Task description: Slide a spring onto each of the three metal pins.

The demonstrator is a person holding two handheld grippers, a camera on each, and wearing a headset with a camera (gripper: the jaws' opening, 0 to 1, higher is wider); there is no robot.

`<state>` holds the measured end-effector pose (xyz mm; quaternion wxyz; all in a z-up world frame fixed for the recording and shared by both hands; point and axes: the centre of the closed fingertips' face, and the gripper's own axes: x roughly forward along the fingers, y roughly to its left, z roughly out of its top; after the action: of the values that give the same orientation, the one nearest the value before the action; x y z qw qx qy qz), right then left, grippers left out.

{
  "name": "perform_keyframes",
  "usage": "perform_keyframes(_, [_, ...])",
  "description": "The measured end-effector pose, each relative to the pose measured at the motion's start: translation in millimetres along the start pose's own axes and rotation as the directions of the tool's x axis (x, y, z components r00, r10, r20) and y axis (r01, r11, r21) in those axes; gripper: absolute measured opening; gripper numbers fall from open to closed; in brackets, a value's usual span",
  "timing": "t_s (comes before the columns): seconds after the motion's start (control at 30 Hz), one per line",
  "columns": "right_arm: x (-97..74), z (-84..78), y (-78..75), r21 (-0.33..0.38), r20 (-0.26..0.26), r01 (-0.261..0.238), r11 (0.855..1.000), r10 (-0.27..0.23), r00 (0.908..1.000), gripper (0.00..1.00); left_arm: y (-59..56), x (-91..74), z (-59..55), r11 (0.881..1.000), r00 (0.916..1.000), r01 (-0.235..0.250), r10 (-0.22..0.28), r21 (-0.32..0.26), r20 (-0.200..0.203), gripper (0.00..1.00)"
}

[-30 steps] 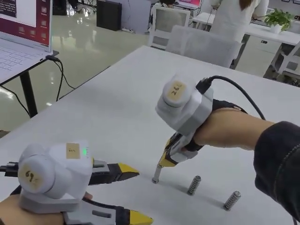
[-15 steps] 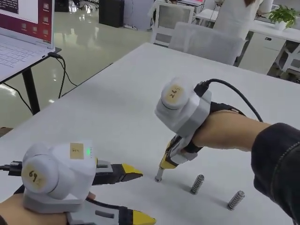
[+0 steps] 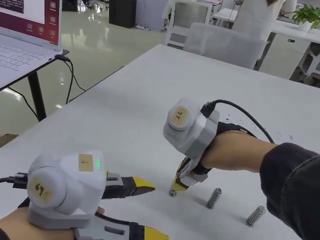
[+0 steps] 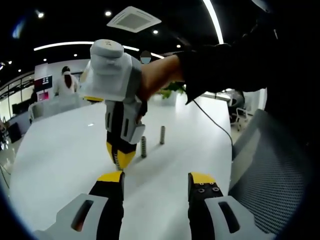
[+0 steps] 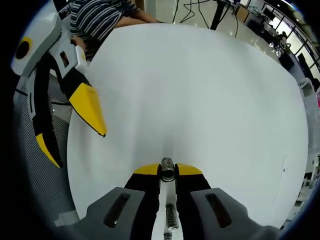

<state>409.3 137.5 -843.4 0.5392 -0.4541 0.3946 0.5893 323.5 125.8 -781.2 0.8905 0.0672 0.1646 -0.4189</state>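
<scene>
Spring (image 5: 167,170) clamped between jaws of right gripper (image 3: 174,189), long axis along jaws, nearly upright, lower end pointing down at white table (image 3: 125,115). Left gripper (image 3: 148,209) just beside, low over table, jaws apart, pointing toward right gripper. Further to right, second spring (image 3: 214,198) and third spring (image 3: 255,215) stand on table, slightly tilted, apart from each other. Beyond far table edge, grey chair (image 3: 225,45).

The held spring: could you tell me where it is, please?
The spring sits in the right gripper, at the table, head view centre, left of two upright springs.
</scene>
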Motion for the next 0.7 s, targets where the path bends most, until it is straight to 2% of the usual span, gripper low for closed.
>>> perform_keyframes(0.5, [8.0,-2.1,2.5,0.005,-0.001,0.002,1.000,-0.002,1.0000,0.09,0.0,0.0,-2.4,1.000,0.9999,-0.003,0.003,-0.003,-0.009,0.45])
perform_keyframes(0.7, [7.2,-3.3,0.4,0.004,0.005,0.011,1.000,-0.011,0.9999,0.15,0.5,-0.2,-2.7,1.000,0.9999,-0.006,0.006,-0.005,-0.010,0.45])
